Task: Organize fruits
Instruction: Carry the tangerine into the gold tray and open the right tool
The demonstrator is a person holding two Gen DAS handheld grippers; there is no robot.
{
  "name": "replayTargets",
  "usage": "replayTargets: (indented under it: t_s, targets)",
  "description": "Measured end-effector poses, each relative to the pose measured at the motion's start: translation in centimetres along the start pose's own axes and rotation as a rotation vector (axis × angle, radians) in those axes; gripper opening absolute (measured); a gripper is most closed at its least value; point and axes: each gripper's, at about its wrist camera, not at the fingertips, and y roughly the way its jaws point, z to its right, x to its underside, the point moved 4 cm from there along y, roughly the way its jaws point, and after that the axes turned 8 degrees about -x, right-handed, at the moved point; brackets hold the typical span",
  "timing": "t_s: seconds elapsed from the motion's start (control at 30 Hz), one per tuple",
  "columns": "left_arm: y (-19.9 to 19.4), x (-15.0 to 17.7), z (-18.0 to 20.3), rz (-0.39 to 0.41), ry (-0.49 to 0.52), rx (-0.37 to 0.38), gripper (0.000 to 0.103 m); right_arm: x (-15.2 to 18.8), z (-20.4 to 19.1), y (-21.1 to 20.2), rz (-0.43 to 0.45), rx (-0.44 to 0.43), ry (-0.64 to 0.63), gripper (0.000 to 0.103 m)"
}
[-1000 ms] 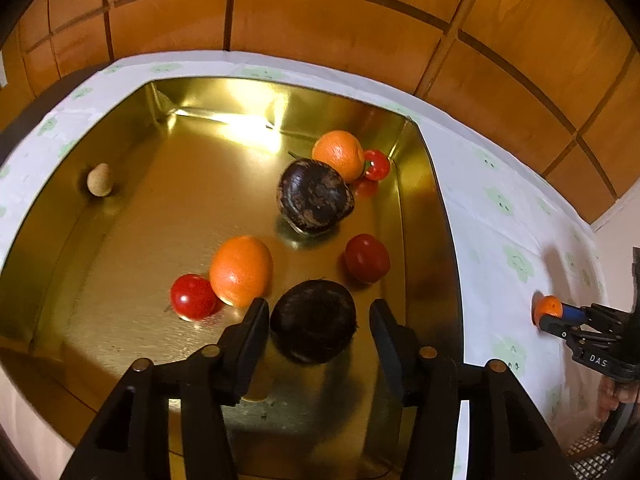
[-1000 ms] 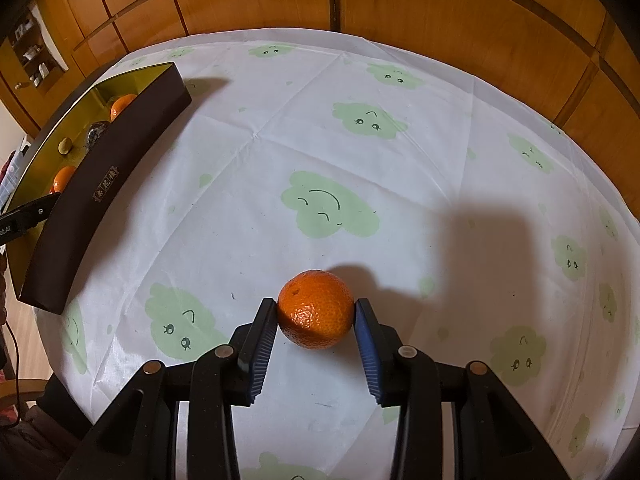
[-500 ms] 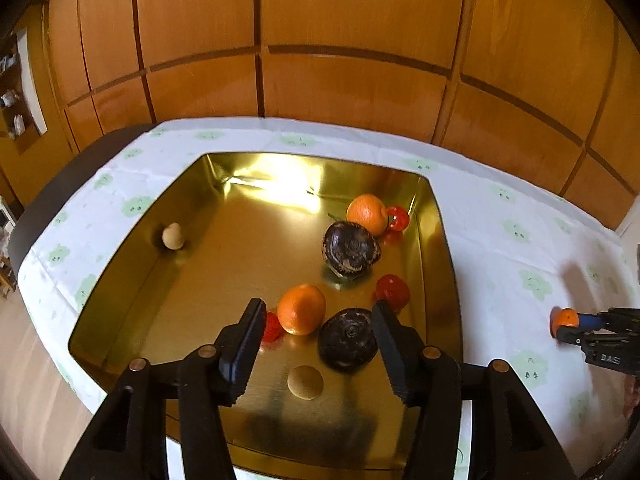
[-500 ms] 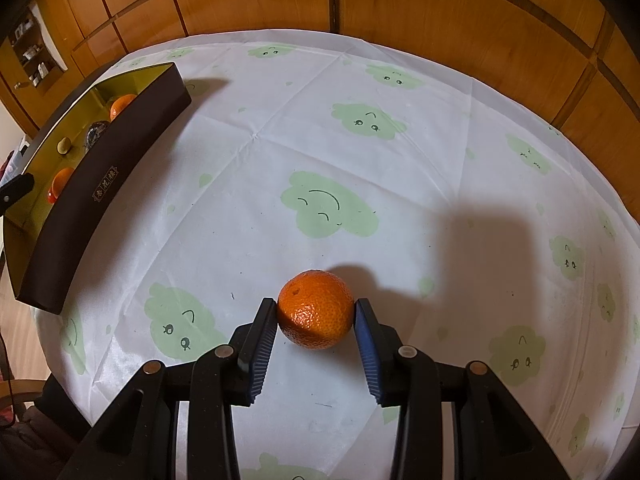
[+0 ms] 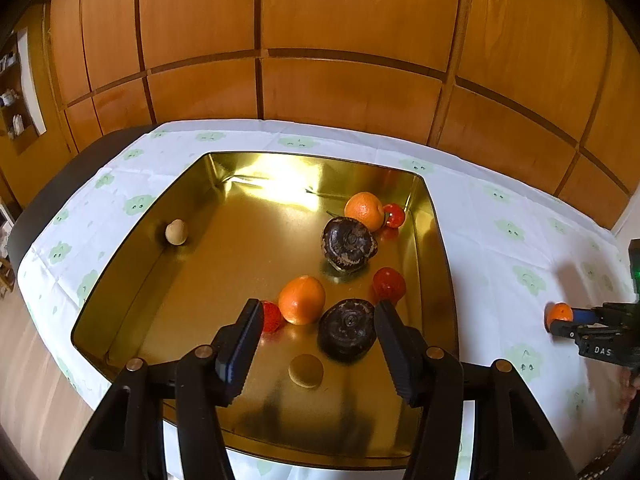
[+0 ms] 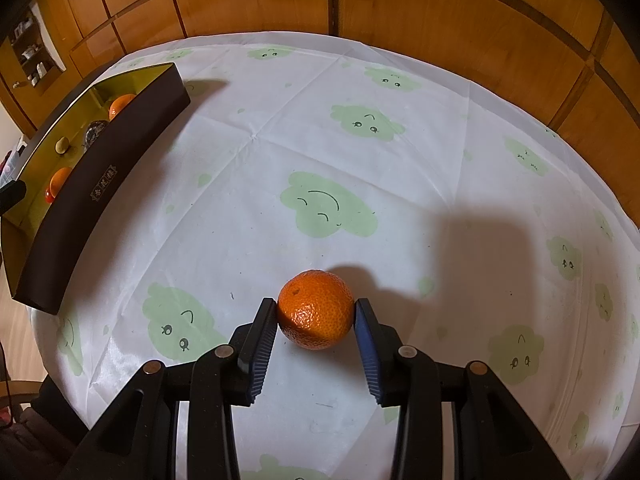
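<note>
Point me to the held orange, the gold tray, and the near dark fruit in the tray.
orange (image 6: 316, 312): right wrist view, middle of the peel between the fingers.
tray (image 5: 438, 236): left wrist view, right rim.
near dark fruit (image 5: 347, 330): left wrist view, top face by the stem.

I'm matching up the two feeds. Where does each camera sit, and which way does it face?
Left wrist: on the left gripper, above the gold tray, facing the wood wall; its open fingers show.
Right wrist: on the right gripper, low over the tablecloth; its fingers clamp an orange.
Shared: tray, tablecloth, that orange, both grippers.
</note>
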Motion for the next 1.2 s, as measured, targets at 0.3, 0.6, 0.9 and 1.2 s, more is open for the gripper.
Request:
replayTargets:
  t_s: [0.3,0.6,0.9,1.2]
  targets:
    - [0.2,0.2,-0.1,-0.008,-0.006,0.009,0.059,0.0,-0.1,0.6,-0.019,0.022,-0.010,0.039]
    - [0.4,0.5,-0.7,-0.016,-0.014,0.010,0.059,-0.3,-0.1,0.9,-0.019,0.012,0.003,0.039]
    - [0.6,0.3,-2.2,-0.012,-0.056,0.006,0.060,-1.5,-3.6,-0.1,0.012,-0.041,-0.058,0.039]
    - [0.6,0.6,-5.4,-0.003,-0.111,-0.041,0.060,-5.7,-13.7,-2.1,0.114,-0.198,-0.224,0.039]
